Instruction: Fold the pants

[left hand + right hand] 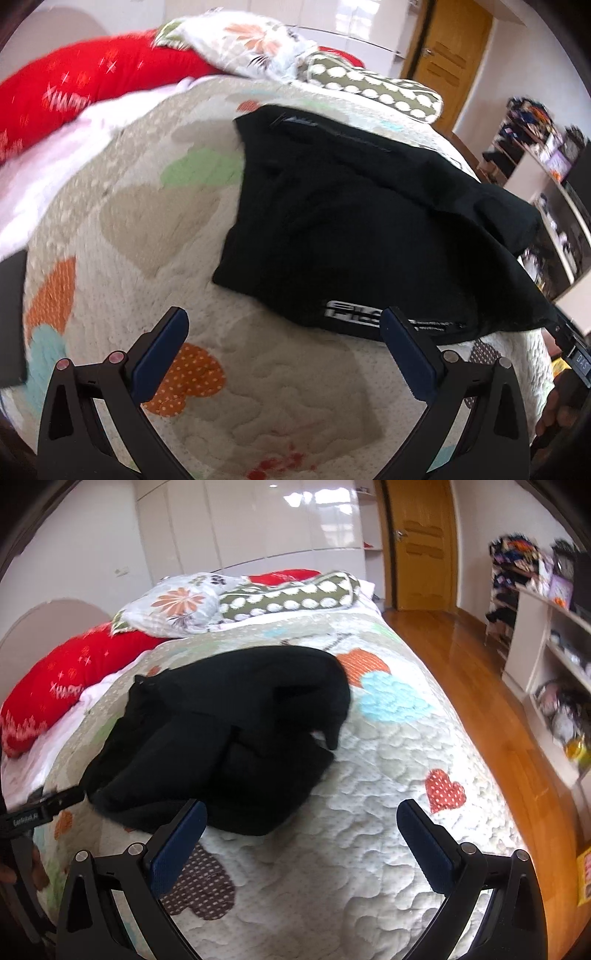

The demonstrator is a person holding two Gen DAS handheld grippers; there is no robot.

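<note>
Pants (229, 738), black, lie bunched in a partly folded heap on the quilted bedspread (388, 812) of the bed, near its middle, well short of the red pillow (55, 686) and the dotted pillow (288, 594) at the head. From the left wrist view I see a flat black panel with a white printed label (351, 314) at its near hem. My left tongs (284, 332) hang spread wide above the quilt, holding nothing, the right-hand pad just over the label edge. My right tongs (301, 823) are likewise spread and empty, the left-hand pad beside the near lump of cloth. I judge the fabric soft, light and limp: it will sag and drag its layers along, and black on black hides the seams. Folds on the right side look thick and rolled. Best hold, I reckon, is the near hem at the label with the left, and the free corner of the rolled part with the right, pinching all layers together.
</note>
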